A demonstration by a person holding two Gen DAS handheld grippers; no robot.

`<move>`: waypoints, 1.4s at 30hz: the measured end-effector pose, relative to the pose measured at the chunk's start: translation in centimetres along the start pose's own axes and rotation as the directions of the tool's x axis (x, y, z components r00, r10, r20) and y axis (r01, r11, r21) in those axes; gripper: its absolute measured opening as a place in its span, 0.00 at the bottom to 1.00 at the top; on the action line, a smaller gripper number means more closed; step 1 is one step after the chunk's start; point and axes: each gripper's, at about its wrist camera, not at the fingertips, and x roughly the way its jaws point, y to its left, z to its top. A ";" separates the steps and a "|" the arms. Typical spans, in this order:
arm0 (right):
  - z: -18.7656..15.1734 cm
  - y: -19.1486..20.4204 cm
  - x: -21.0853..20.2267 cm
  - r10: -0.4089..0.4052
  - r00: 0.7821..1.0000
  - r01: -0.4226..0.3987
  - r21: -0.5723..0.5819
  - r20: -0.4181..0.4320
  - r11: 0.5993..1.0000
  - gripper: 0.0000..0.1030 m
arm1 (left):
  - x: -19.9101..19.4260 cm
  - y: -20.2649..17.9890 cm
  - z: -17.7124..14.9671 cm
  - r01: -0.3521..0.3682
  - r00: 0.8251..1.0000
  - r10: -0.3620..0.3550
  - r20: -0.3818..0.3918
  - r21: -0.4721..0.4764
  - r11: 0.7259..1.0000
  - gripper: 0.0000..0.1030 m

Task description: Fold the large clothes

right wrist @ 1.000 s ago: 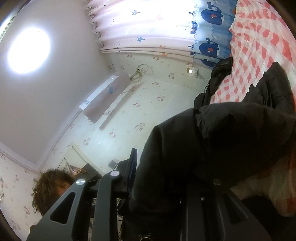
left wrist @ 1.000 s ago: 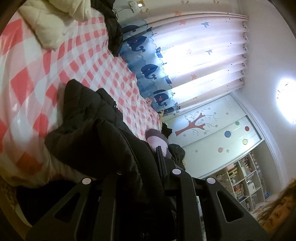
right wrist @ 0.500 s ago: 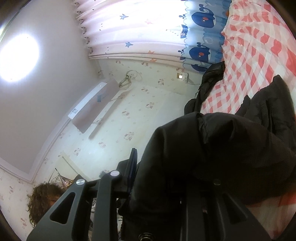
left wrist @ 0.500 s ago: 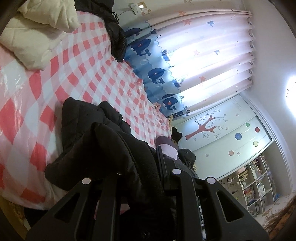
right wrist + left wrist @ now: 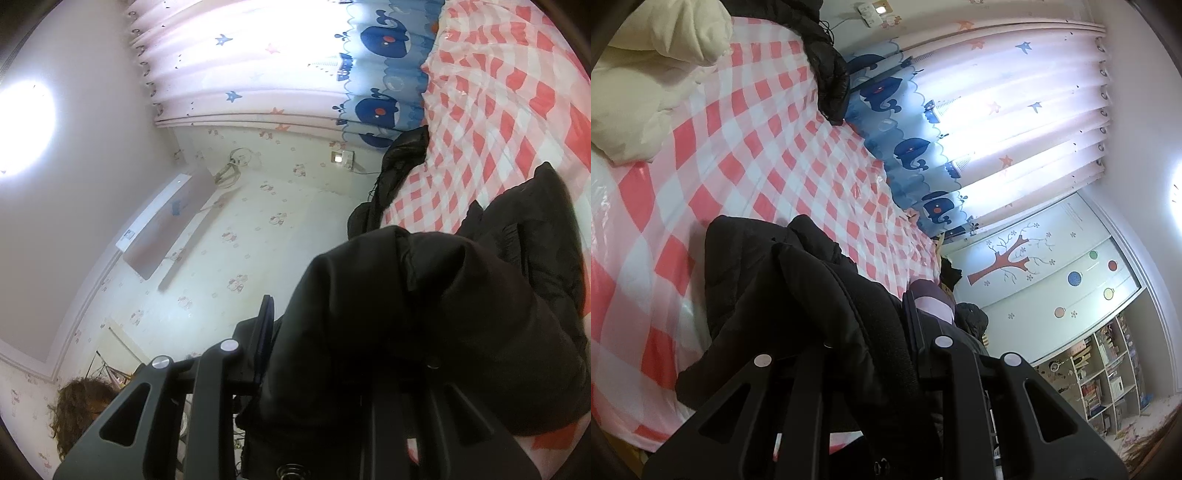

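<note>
Black jacket (image 5: 798,295) farther across checked sheet (image 5: 757,147); no legible writing

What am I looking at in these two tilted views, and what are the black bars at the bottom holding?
There is no robot arm here. A person carries a hand-held two-finger claw in each hand, and each claw has a wide-angle camera looking forward along its fingers, so the room appears bent and tipped sideways. The black bars at the bottom of each view are that claw's own frame.

The left claw and the right claw each pinch a bunched part of one black padded jacket, which trails onto a bed under a pink and white checked cover. Also on the bed lie a cream quilt and another dark garment at the far edge by the whale-print curtain. The right view mostly shows the wall, with the person's hair low in the corner.
</note>
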 end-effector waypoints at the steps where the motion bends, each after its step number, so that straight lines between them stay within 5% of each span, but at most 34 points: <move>1: 0.2 -0.2 0.2 -0.004 1.000 0.004 0.002 0.000 1.000 0.26 | 0.2 0.1 0.1 -0.001 1.000 0.001 0.000 -0.004 1.000 0.14; 42: 5.8 -3.6 4.9 -0.106 0.994 0.107 0.030 -0.018 0.994 0.33 | 5.5 2.8 4.8 -0.056 0.998 0.056 -0.003 -0.043 0.998 0.14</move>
